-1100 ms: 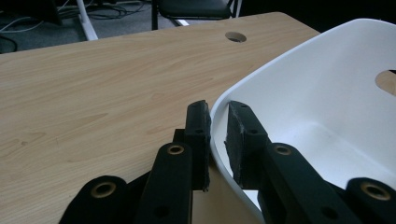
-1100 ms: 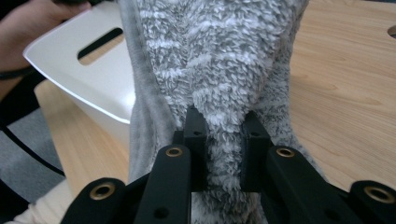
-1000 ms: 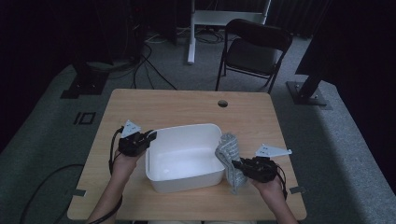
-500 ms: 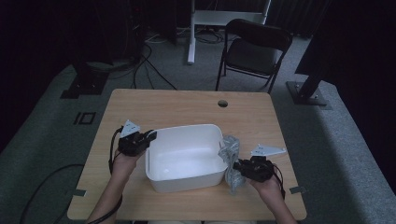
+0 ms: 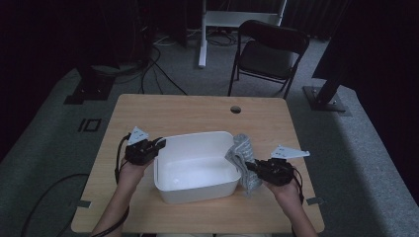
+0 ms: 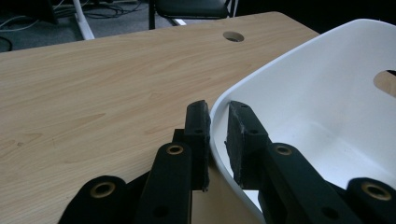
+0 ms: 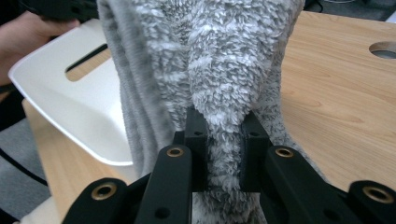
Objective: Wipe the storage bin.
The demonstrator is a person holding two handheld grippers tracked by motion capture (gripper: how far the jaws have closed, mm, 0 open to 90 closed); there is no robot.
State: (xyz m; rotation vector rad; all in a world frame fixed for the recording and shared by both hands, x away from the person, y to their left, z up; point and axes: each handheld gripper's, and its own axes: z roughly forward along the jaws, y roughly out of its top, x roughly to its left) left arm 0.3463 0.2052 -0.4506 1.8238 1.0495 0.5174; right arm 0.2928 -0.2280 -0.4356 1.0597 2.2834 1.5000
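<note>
High view: right gripper (image 5: 252,168) at 4 o'clock, clenched on grey towel (image 5: 242,150); left gripper (image 5: 159,144) at 8 o'clock pinches white tub (image 5: 197,190) rim

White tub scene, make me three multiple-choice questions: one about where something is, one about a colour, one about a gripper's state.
1. Where does the grey towel hang?
A. Over the white tub's right-hand wall
B. On the chair seat
C. Flat at the table's far edge

2. What colour is the inside of the tub?
A. Blue
B. White
C. Black

3. What is the right gripper doing?
A. Open above the table
B. Shut on the tub's rim
C. Shut on the towel

Answers: 1 A, the high view shows the towel draped at that wall. 2 B, the left gripper view shows a white inside. 3 C, the right gripper view shows fluffy cloth pinched between the jaws.
</note>
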